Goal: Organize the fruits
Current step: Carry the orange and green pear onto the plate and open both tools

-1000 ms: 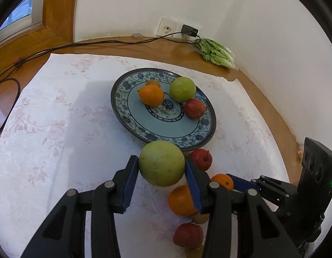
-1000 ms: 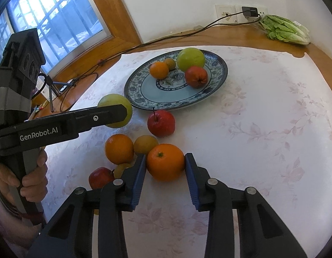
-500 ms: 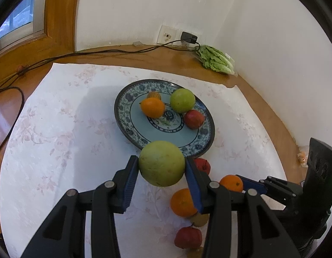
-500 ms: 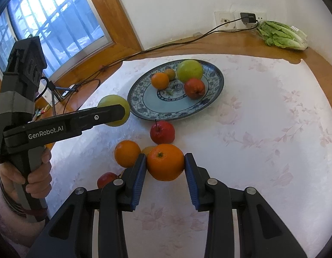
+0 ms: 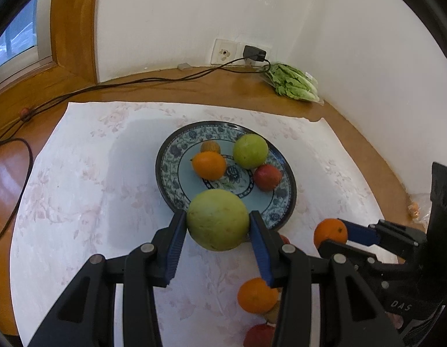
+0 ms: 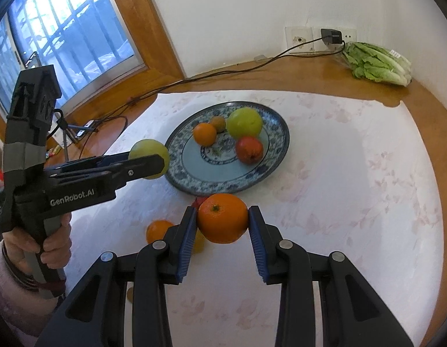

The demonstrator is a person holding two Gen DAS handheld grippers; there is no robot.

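Observation:
My left gripper is shut on a large green fruit, held in the air over the near rim of the blue patterned plate. My right gripper is shut on an orange, lifted above the cloth just short of the plate. On the plate lie an orange, a small brownish fruit, a green fruit and a red fruit. Loose fruit stays on the cloth: an orange, a red fruit, another orange.
A white flowered cloth covers the wooden table. Bagged lettuce lies in the far right corner by the wall sockets. Black cables run along the table's back and left. A window is at the left. A hand holds the left gripper's handle.
Both grippers have risen with their fruit. The right one lifted the orange off the cloth and away from the loose pile; the green fruit moved forward over the plate's near rim.

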